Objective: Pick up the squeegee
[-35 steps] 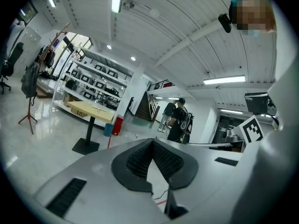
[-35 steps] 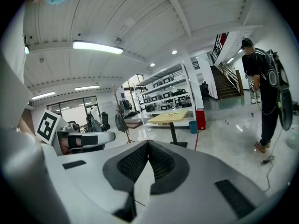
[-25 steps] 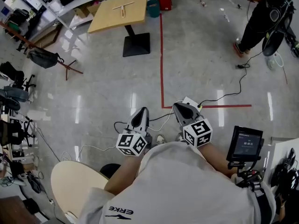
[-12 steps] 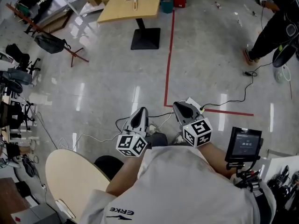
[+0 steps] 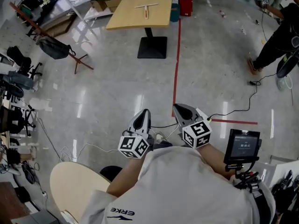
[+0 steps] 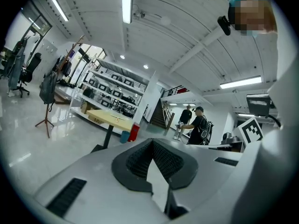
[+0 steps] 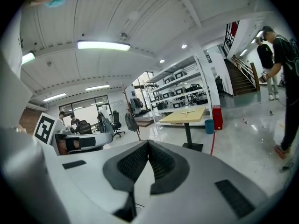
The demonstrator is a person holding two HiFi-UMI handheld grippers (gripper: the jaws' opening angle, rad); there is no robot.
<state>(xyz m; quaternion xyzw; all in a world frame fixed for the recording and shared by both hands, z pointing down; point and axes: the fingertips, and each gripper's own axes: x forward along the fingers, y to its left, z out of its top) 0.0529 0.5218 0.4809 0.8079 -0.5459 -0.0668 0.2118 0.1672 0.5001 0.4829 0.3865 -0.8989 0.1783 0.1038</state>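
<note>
The squeegee (image 5: pixel 145 7), pale with a long handle, lies on the yellow square table (image 5: pixel 126 20) far ahead at the top of the head view. It also shows small on that table (image 7: pixel 183 117) in the right gripper view as the squeegee (image 7: pixel 187 111). My left gripper (image 5: pixel 145 112) and right gripper (image 5: pixel 177 107) are held side by side over the floor, far short of the table. Both are shut and hold nothing. The left gripper (image 6: pixel 152 141) has its pads meeting at the tip, and so does the right gripper (image 7: pixel 148 142).
A red tape line (image 5: pixel 176 64) runs along the floor toward the table. A person (image 5: pixel 280 36) stands at the right with cables on the floor. A coat stand with a bag (image 5: pixel 53 48) and office chairs are at the left. A round table (image 5: pixel 74 185) and a screen (image 5: pixel 242 146) are close by.
Both grippers have been carried forward across the floor, staying shut. The yellow table and squeegee now sit nearer and lower in the head view.
</note>
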